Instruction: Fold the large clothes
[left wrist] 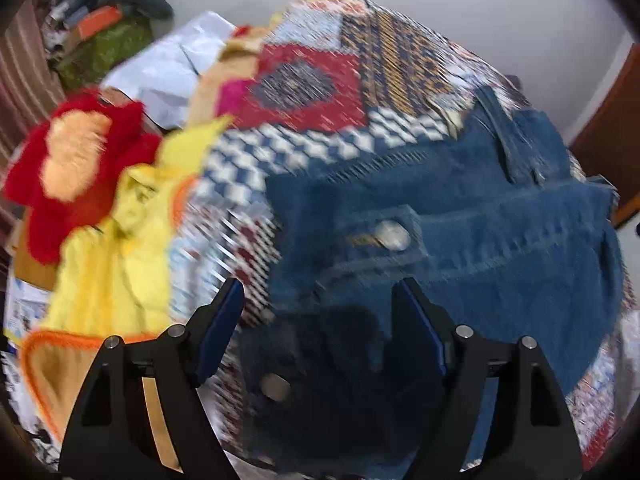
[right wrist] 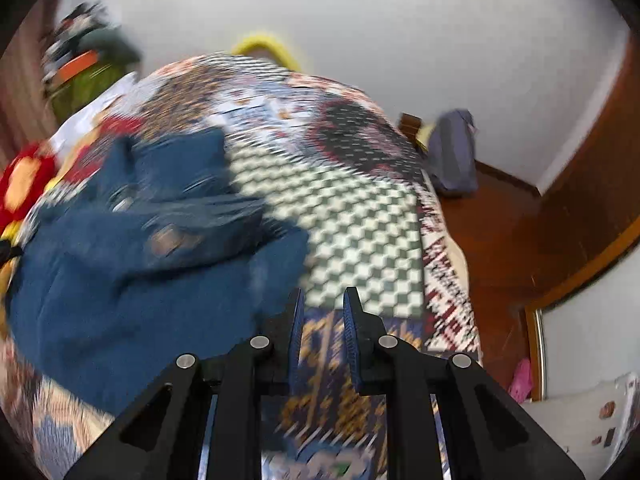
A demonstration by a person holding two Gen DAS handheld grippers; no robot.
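1. Here, a pair of blue denim jeans [left wrist: 460,240] is seen lying crumpled on a patchwork bedspread [left wrist: 320,80] covering a bed; the waistband button is turned up towards the left wrist camera, so the garment is judged not yet laid flat for folding.
2. The left tongs [left wrist: 320,316] are spread wide over the waistband, with denim beneath the gap but no pad pressing on it, probably readied for a grip there.
3. The right tongs [right wrist: 323,312] are nearly pressed together, with nothing pinched; only bedspread shows in the narrow slit.
4. In the right wrist view the jeans lie at nine o'clock of the tongs.
5. A yellow garment [left wrist: 112,264] and a red plush item [left wrist: 76,168] are piled at nine o'clock of the jeans, kept aside.
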